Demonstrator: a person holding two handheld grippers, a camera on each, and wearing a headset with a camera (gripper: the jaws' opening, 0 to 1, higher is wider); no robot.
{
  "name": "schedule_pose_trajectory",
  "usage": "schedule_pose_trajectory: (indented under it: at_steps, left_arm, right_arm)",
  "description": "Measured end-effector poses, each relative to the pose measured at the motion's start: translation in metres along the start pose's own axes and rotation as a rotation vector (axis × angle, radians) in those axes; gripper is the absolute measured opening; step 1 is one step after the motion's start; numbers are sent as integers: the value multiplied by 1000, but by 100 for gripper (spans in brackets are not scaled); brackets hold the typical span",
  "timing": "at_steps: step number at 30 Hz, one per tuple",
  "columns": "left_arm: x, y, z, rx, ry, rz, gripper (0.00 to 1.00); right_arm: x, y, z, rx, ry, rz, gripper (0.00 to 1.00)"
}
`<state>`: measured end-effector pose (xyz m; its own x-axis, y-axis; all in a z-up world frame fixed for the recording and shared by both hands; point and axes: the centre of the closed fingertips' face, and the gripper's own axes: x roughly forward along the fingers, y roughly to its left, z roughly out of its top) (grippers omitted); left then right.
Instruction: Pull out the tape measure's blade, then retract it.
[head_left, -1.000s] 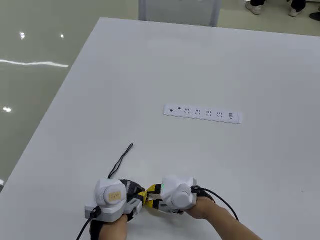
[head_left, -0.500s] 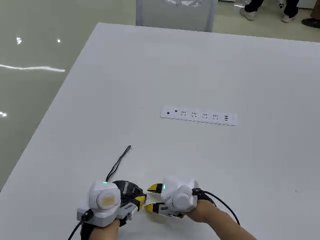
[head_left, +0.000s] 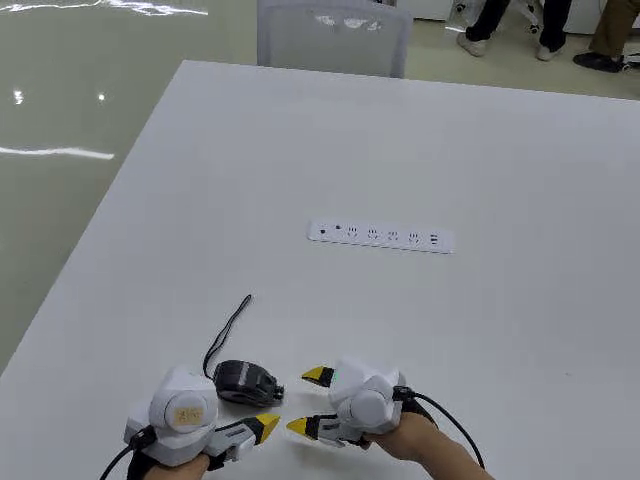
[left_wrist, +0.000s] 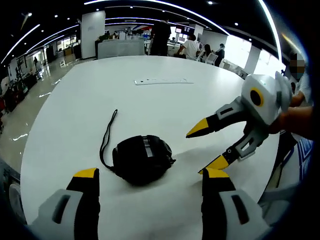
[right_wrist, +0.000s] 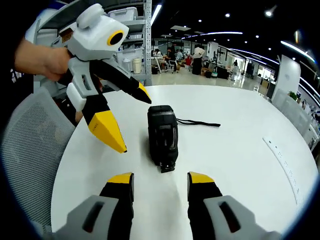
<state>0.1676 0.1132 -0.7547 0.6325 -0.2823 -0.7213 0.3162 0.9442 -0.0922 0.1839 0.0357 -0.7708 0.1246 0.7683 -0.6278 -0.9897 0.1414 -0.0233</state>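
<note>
We show the left gripper (head_left: 262, 426) low at the near edge of the head view, its jaws spread wide and holding nothing. In the left gripper view its two yellow-tipped jaws rise on either side of the tape measure (left_wrist: 142, 157), which lies just ahead of the tips and apart from them. The right gripper (head_left: 308, 400) sits just beside it, held in a hand (head_left: 420, 435), and its jaws are likewise parted and grip nothing. In the right gripper view these jaws frame the near end of the black case without touching it. The two grippers face one another across the case, tips near but not meeting.

The tape measure rests on the white table (head_left: 470, 140), close to the near edge, between the two grippers and slightly beyond their tips in the head view. We cannot tell from these views how far the blade stands from the case mouth. A thin black wrist strap (head_left: 228, 325) runs from the case away across the table, lying flat in a loose line.

Well beyond, near the middle of the table, lies a white power strip (head_left: 380, 236), set crosswise. At the far edge stands a grey chair (head_left: 333, 35), and past it we see the legs of people (head_left: 500, 15) on a glossy floor (head_left: 70, 120).
</note>
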Motion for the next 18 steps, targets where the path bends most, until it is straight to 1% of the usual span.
schedule_pose_trajectory:
  at_steps: [3, 5, 6, 7, 9, 11, 13, 15, 17, 18]
  left_arm:
    - [-4, -4, 1, 23, 0, -24, 82]
    - [-5, -3, -2, 54, 6, -44, 82]
    - [-6, -3, -2, 58, 6, -50, 82]
    - [-7, -5, -2, 68, 10, -67, 83]
    - [-10, -3, -3, 77, 10, -80, 86]
    - [-12, -1, -4, 95, 6, -98, 87]
    - [-14, -2, -2, 126, -6, -118, 89]
    - [-16, -5, -1, 138, -4, -126, 92]
    - [-16, -4, -5, 138, 9, -138, 96]
    - [-17, -5, -5, 143, 10, -144, 97]
  right_arm:
    - [-4, 1, 0, 17, -5, -16, 45]
    - [-10, 2, 3, 30, -6, -28, 46]
    - [-13, 3, 4, 33, -8, -32, 47]
    - [-16, 4, 5, 38, -13, -41, 47]
    - [-19, 4, 6, 47, -18, -52, 48]
    - [-26, 5, 8, 65, -22, -61, 50]
    - [-31, 7, 10, 84, -29, -72, 52]
    - [-35, 7, 7, 93, -25, -86, 54]
    - [-36, 7, 2, 106, -28, -91, 56]
    - [-38, 7, 1, 109, -28, -96, 56]
